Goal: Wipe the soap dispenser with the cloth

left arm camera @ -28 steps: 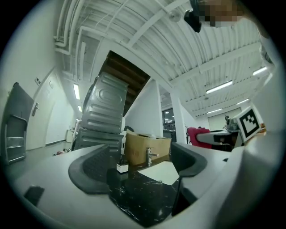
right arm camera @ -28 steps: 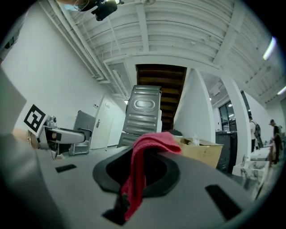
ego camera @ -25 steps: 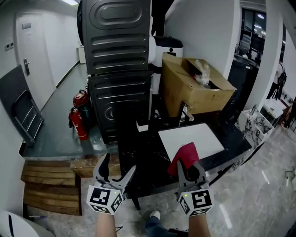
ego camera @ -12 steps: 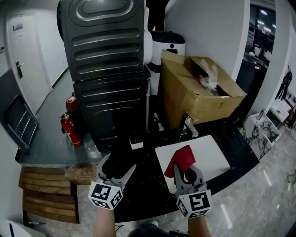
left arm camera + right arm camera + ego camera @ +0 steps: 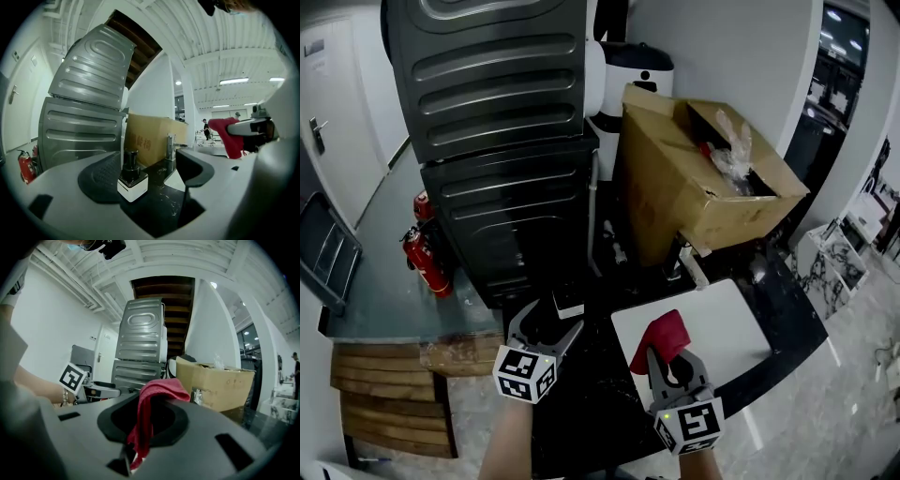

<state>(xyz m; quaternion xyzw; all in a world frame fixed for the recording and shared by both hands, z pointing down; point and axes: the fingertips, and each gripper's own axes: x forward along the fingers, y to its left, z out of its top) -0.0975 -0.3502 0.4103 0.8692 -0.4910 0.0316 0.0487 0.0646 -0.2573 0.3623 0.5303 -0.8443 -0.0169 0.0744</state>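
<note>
Fingers of your left gripper (image 5: 546,325) apart, just narrowing; white, black-pumped soap dispenser (image 5: 132,180) ahead between them, untouched. Right gripper (image 5: 672,364) clamps red cloth (image 5: 667,335).

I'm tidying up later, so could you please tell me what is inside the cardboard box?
Crumpled clear plastic pokes out of the open cardboard box; the box's walls and flaps hide whatever lies deeper.

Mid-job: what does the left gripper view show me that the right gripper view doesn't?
Only left gripper view: the soap dispenser on the dark counter, just ahead of the left gripper, its open jaws just closed slightly, nothing between them. Only right gripper view: that gripper's marker cube. Both: the red cloth pinched in the right gripper, the cardboard box, the grey machines.
</note>
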